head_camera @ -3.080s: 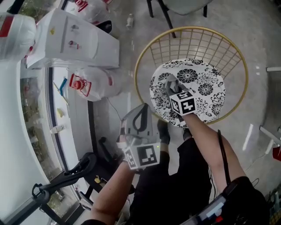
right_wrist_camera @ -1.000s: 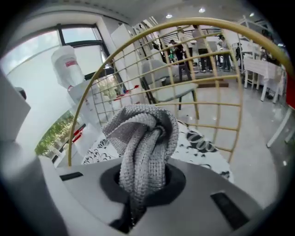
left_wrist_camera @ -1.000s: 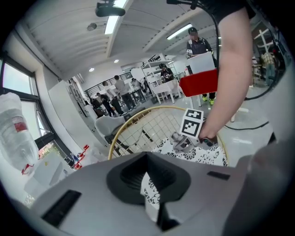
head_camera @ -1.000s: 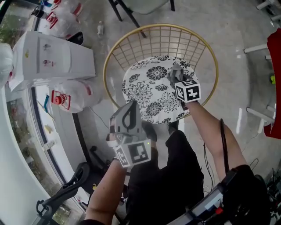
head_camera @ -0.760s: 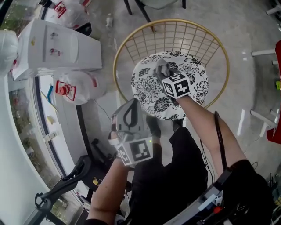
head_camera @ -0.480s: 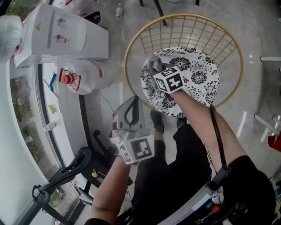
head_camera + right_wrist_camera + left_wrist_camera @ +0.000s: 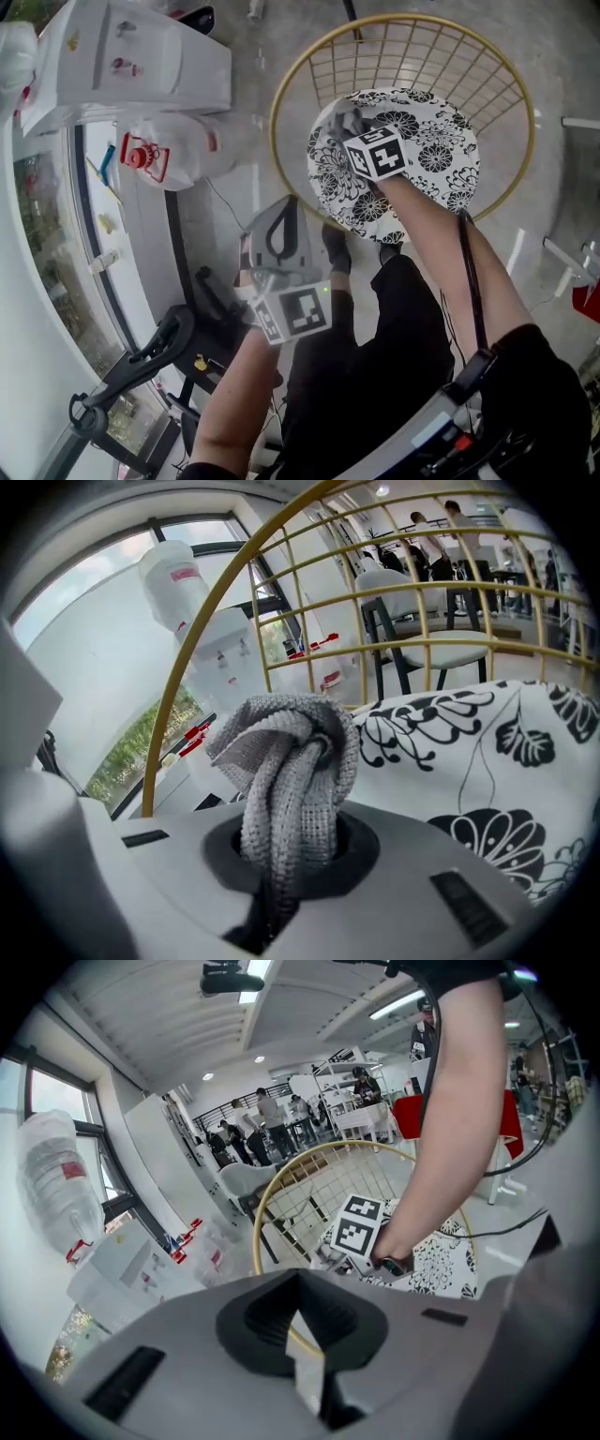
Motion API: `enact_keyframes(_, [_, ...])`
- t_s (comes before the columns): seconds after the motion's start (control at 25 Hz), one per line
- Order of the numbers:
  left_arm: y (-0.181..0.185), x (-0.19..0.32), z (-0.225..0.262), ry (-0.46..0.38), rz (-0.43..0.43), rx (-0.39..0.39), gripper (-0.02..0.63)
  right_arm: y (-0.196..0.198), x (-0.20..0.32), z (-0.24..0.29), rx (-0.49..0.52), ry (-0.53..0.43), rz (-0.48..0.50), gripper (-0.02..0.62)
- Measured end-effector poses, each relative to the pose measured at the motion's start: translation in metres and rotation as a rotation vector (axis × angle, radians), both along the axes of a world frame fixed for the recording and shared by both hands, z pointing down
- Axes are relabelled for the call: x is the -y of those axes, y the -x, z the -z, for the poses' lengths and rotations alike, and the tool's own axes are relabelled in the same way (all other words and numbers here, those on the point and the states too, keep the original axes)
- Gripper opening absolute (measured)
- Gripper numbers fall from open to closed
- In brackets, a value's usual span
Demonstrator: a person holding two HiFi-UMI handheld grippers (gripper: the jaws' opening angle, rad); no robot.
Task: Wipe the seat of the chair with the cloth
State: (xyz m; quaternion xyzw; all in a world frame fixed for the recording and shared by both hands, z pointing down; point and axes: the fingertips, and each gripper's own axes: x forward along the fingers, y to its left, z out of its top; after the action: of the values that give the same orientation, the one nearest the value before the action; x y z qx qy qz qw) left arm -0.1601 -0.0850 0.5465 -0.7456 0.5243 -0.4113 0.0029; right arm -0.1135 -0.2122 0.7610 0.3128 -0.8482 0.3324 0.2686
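Since one second ago the right gripper has travelled with the cloth from the right side of the seat to its back-left part, close to the edge. Its jaws are closed on the grey knitted cloth, which bunches in front of them. The cloth looks soft, light and floppy. I think a grip in the middle of the bundle, as now, keeps a thick pad for rubbing. The wire back of the chair rises close behind and to the left, so free room lies mostly toward the front and right edges. The left gripper hangs off the chair, near the seat's front edge, jaws together and empty.
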Motion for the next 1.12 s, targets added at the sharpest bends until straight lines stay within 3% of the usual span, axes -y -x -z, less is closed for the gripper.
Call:
enact_keyframes(0.44, [-0.036,0.013,0.005,-0.007,-0.088,-0.009,0.003,-0.087,0.008,-0.009,-0.073,0.011,-0.124,0.015])
enact_keyframes(0.68, [-0.056,0.016,0.005,-0.005,-0.131,-0.012,0.003,-0.146,0.016,-0.01,-0.102,0.018,-0.249,0.015])
enact_keyframes(1.12, [-0.089,0.021,0.015,-0.023,-0.174,-0.007,0.003,-0.227,0.018,-0.002,-0.209,-0.016,-0.343,0.015])
